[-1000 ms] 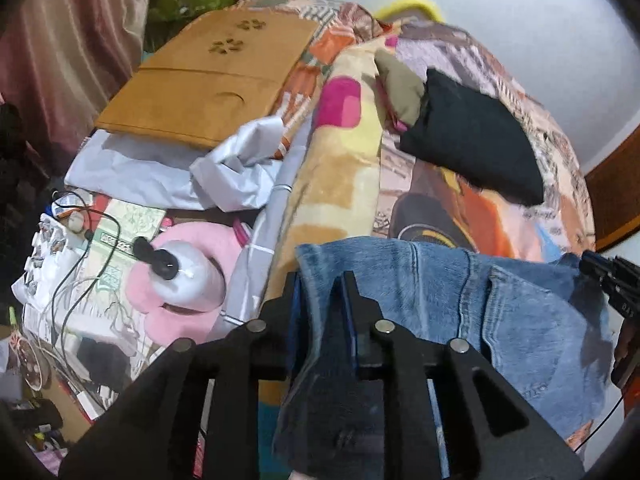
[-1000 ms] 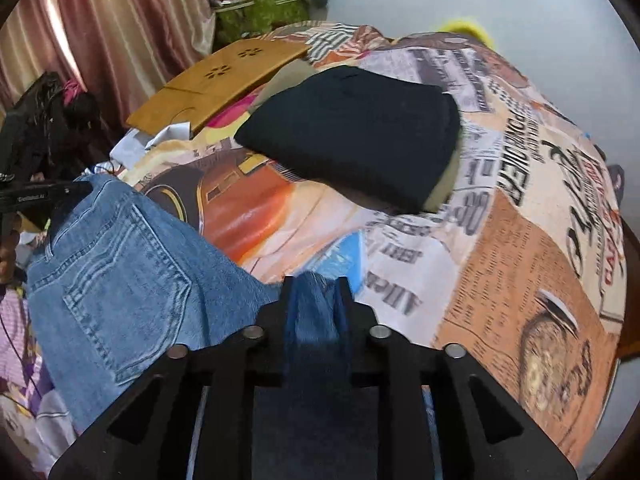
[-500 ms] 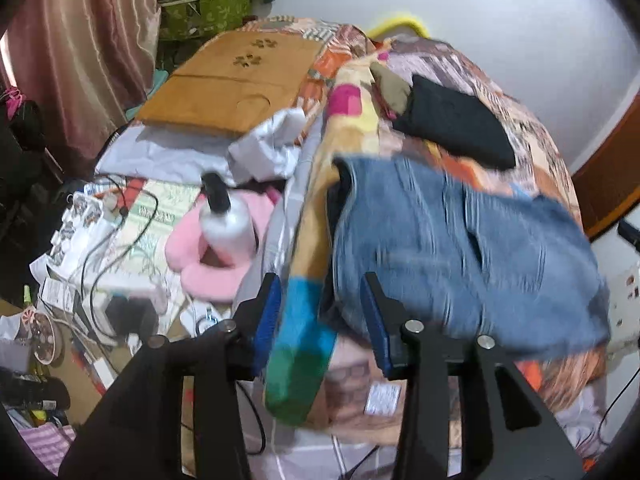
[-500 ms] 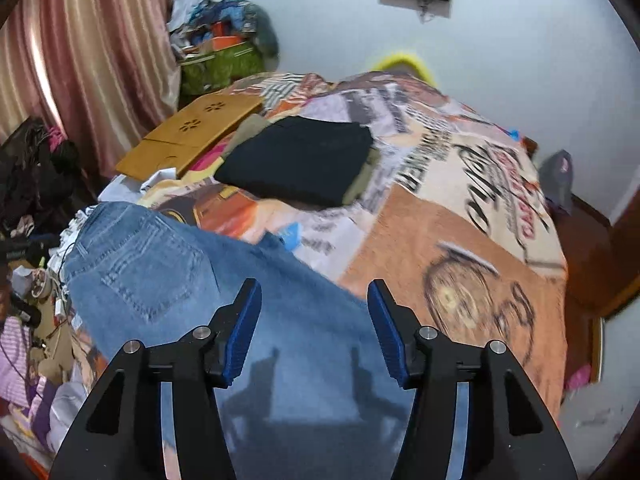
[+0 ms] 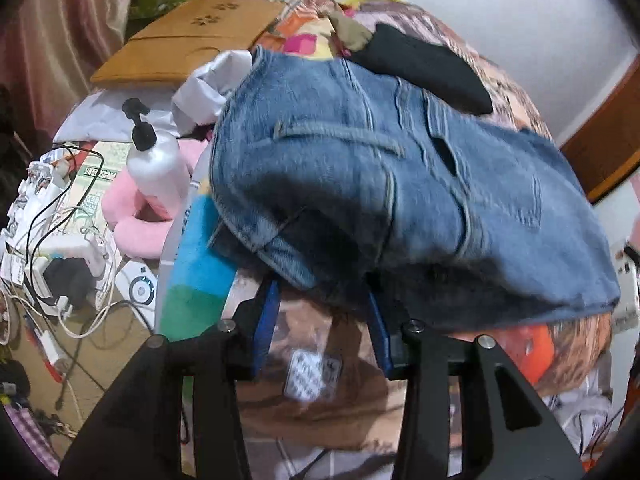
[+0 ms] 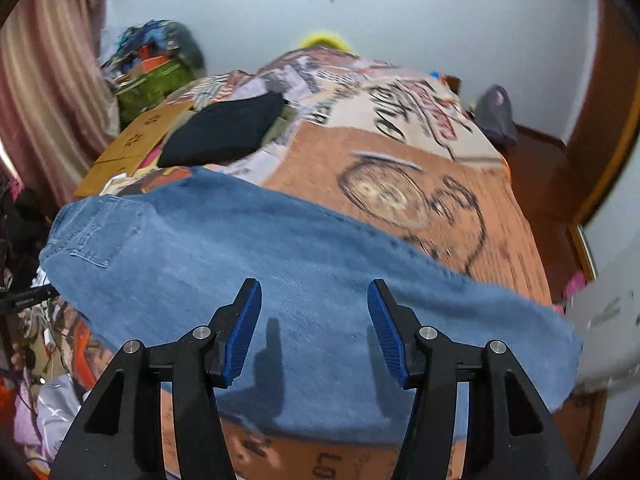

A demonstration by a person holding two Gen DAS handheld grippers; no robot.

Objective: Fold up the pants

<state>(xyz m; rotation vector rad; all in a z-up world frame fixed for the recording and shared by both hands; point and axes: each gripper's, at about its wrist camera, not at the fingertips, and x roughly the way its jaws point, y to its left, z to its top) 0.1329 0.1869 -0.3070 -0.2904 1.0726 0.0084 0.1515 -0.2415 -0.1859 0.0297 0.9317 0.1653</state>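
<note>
The left tool (image 5: 322, 322) stands with its blue-padded fingers (image 5: 267, 316) spread apart and nothing between them; its tips sit just under the near edge of the jeans (image 5: 400, 184), whether touching the cloth or not cannot be told. The right tool (image 6: 314, 328) is likewise spread wide and empty, its blue pads (image 6: 242, 334) over the blue denim, casting shadows on it.

Ahead of the left tool the jeans lie folded in a thick bundle on the bed (image 5: 532, 344), with seams and a belt loop showing on top. From the right tool the jeans (image 6: 280, 280) stretch across in front as one long flat band, a back pocket showing at the far left end and the other end reaching to the right edge of the bed (image 6: 400, 168).

Beyond the jeans, further from both tools, lies a folded black garment (image 5: 424, 68) on the patterned bedspread. To the left of the left tool, off the bed, stand a white pump bottle (image 5: 154, 160) on a pink cushion (image 5: 138, 220), with tangled cables (image 5: 52, 232) on the floor near it. Further off on that side lies a brown board (image 5: 180, 48) with paw-shaped cutouts. Far left of the right tool hangs a striped curtain (image 6: 48, 80).
</note>
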